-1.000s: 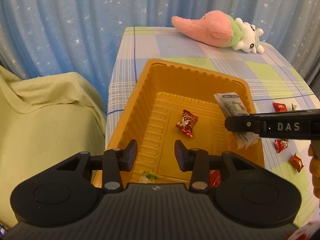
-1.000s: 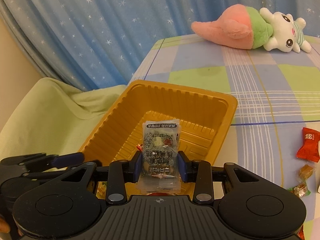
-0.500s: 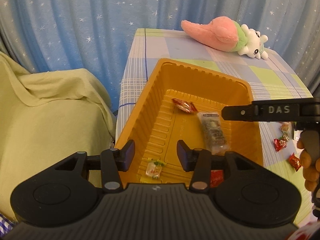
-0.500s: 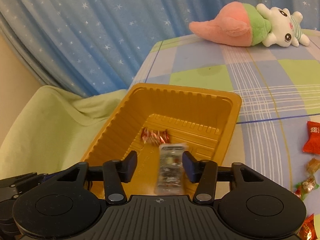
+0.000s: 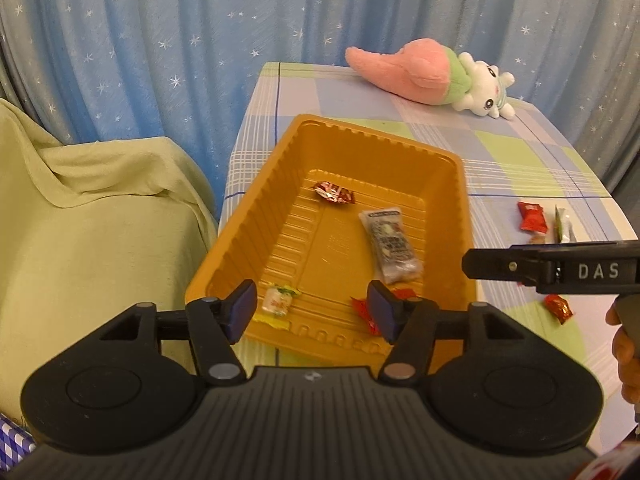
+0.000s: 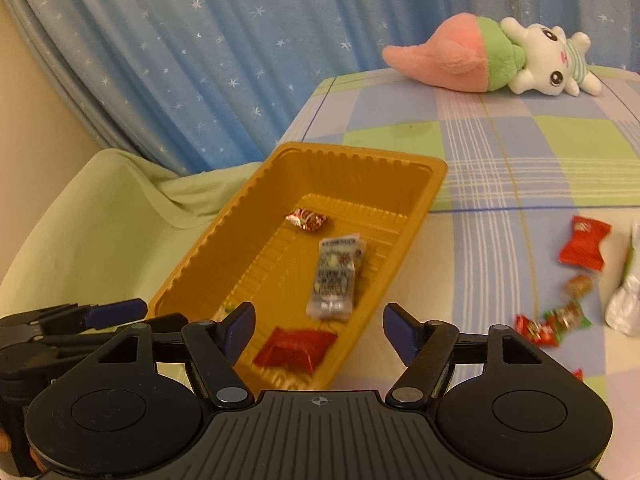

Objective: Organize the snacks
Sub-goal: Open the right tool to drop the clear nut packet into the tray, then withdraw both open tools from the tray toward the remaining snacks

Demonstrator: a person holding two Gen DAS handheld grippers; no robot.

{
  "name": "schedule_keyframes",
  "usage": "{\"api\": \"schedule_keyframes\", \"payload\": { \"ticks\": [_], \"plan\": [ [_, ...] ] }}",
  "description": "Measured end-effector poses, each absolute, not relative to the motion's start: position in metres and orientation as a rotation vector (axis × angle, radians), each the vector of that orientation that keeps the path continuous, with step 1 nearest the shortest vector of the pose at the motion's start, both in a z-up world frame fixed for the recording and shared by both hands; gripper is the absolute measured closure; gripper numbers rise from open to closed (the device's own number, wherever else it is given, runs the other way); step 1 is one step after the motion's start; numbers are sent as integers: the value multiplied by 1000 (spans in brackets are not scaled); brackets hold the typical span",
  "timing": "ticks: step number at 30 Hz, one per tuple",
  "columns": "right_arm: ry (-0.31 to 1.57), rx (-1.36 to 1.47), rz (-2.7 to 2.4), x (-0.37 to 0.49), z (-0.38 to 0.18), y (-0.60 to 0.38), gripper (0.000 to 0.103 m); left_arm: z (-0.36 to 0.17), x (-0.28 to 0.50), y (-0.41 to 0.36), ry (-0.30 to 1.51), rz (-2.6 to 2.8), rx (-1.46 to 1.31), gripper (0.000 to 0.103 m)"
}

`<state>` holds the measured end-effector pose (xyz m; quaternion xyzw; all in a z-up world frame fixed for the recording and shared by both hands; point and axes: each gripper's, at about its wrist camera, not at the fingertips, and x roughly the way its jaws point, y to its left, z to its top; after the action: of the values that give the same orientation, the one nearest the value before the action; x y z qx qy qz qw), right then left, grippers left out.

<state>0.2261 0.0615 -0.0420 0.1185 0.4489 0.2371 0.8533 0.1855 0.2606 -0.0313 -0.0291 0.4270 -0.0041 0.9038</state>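
An orange plastic tray [image 5: 256,204] [image 6: 248,216] sits at the table's left edge. In it lie a clear nut packet [image 5: 390,246] [image 6: 336,278], a red foil candy [image 5: 334,193] [image 6: 306,219], a small pale candy [image 5: 276,301] and a red packet [image 6: 294,350]. My left gripper [image 5: 312,310] is open and empty above the tray's near end. My right gripper [image 6: 320,326] is open and empty above the tray's near right corner; it shows side-on in the left wrist view [image 5: 552,268].
Several loose snacks lie on the checked tablecloth right of the tray: a red packet [image 6: 584,242] [image 5: 532,216], small candies [image 6: 566,314] [image 5: 558,308] and a silver wrapper [image 6: 624,308]. A pink and white plush toy [image 5: 432,76] [image 6: 492,58] lies at the far side. A green-covered seat [image 5: 92,216] stands left.
My right gripper opened and let go of the nut packet, which fell into the tray. Both grippers have drawn back from the tray, and the left one has opened wider.
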Motion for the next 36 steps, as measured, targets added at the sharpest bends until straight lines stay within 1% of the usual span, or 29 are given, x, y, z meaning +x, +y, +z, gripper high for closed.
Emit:
{"api": "schedule_keyframes", "payload": {
  "ticks": [9, 17, 21, 36],
  "plan": [
    [956, 239, 540, 194, -34, 36, 30, -26, 152, 236, 886, 28, -72, 36],
    [976, 226, 563, 170, -32, 7, 29, -24, 127, 208, 903, 39, -89, 35],
    [987, 215, 561, 161, -34, -11, 29, -25, 119, 188, 909, 31, -90, 32],
    [1050, 231, 485, 151, -48, -97, 28, -30, 109, 112, 945, 5, -74, 31]
  ]
}}
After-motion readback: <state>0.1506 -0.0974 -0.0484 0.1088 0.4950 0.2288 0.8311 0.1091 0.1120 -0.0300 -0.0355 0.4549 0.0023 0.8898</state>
